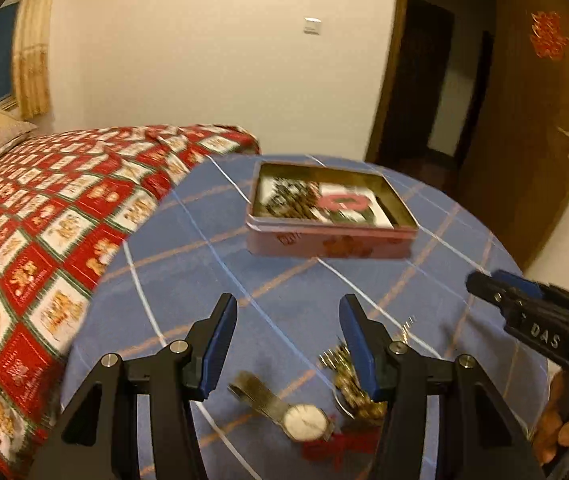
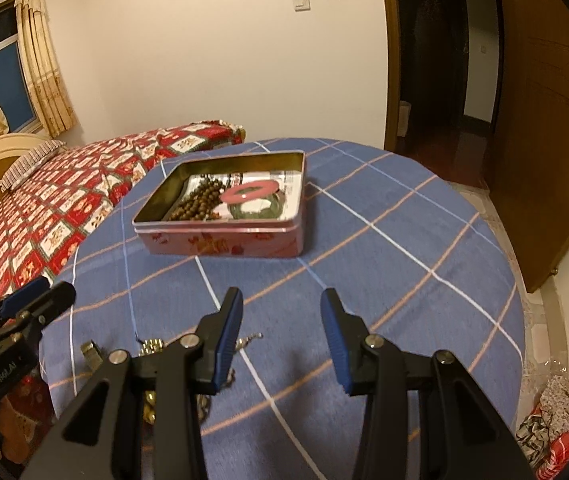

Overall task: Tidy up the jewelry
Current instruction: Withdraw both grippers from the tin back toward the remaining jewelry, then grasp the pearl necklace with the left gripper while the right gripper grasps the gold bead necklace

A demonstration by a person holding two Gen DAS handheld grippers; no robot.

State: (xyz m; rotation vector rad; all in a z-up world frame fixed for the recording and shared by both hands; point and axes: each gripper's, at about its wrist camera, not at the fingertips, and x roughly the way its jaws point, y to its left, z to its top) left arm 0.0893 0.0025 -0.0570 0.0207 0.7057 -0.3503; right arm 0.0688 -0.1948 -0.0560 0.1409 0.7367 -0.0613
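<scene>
Hovering over the bench point(image 2: 364, 248), left tool point(image 1: 288, 316) and right tool point(image 2: 282, 308) gape empty; watch point(image 1: 304, 420) beneath the left, open tin point(image 2: 224, 236) ahead of both.

Warm, dim indoor light; window point(image 2: 2, 80) dark, doorway point(image 2: 432, 60) unlit. Left wrist view motion-blurred, worst on tin point(image 1: 330, 240) and quilt point(image 1: 44, 240); right wrist view sharper. Fisheye bends edges, black corners; soft shadows on tablecloth point(image 2: 404, 240).

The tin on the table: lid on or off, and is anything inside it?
Off, and not empty. The tin shows its bare inner walls, with brown beads, a pink ring and a greenish ring inside. No lid is visible.
</scene>
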